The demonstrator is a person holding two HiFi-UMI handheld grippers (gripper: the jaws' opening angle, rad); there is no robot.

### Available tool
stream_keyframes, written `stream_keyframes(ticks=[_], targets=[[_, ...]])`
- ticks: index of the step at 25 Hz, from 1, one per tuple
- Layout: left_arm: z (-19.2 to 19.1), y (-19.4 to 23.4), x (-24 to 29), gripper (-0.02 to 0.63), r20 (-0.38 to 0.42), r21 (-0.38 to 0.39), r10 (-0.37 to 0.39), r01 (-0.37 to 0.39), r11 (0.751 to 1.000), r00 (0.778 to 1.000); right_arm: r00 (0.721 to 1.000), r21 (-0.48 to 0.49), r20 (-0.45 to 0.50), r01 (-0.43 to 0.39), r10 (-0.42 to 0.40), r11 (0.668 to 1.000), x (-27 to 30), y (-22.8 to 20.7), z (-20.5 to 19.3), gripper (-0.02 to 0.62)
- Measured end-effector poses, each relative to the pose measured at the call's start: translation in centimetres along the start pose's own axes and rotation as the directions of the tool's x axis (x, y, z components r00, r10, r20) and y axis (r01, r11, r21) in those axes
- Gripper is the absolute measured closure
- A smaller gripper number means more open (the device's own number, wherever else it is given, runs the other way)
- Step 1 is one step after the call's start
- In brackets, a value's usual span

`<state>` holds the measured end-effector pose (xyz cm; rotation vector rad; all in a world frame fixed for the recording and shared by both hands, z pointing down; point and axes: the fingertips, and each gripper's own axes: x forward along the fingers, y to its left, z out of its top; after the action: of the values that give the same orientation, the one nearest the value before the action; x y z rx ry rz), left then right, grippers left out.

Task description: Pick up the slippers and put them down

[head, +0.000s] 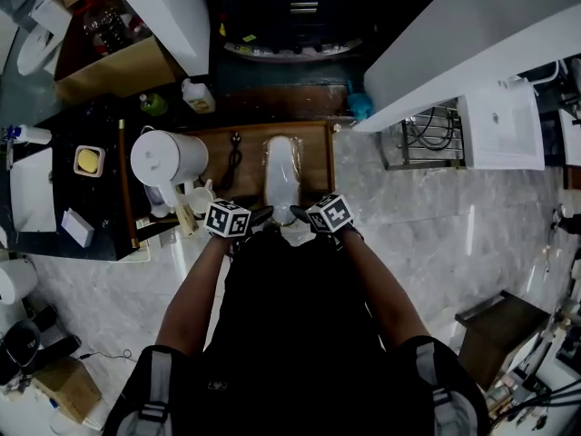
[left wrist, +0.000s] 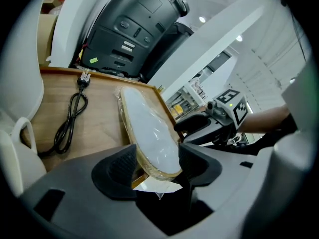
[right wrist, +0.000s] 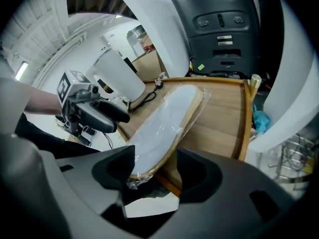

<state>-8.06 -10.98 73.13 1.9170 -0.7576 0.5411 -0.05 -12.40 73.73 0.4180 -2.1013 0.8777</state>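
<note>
Crouching over a wooden tray (head: 318, 148), a person brings two hand-held tongs to the near end of a pair of slippers (head: 281, 178) sealed in clear plastic. The pale pack lies lengthwise on the tray, a little toward its right edge, with its far end pointing at the tray's far edge and its near end reaching just past the near edge. The left gripper (head: 263, 216) comes in from the tray's near left and the right gripper (head: 298, 214) from its near right, their tips close together at that end of the pack. In the left gripper view the jaws stand wide apart around the rounded end of the slippers, the right pad just beside the wrapper and the left pad clear of it. The right gripper view shows the same: jaws apart, the wrapped end between them, with a gap on the right-hand side. A coiled black cable (head: 234, 163) rests on the left half of the tray, apart from the pack, and a white jug (head: 168, 157) stands just beyond the tray's left edge
</note>
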Motion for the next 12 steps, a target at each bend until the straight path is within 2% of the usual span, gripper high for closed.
stream_keyframes(ticks=[8,12], targets=[[-0.8,1.7,1.8,0.327,-0.029,-0.019,-0.007,0.007,1.0,1.0,1.0,0.072,-0.016,-0.012,0.014,0.997,2.6,-1.3,-1.4,0.334],[-0.9,2.6,2.3,0.327,-0.044,-0.016,0.008,-0.009,1.0,0.999,0.999,0.069,-0.029,-0.019,0.021,0.997,2.6,-1.1,-0.8,0.334]])
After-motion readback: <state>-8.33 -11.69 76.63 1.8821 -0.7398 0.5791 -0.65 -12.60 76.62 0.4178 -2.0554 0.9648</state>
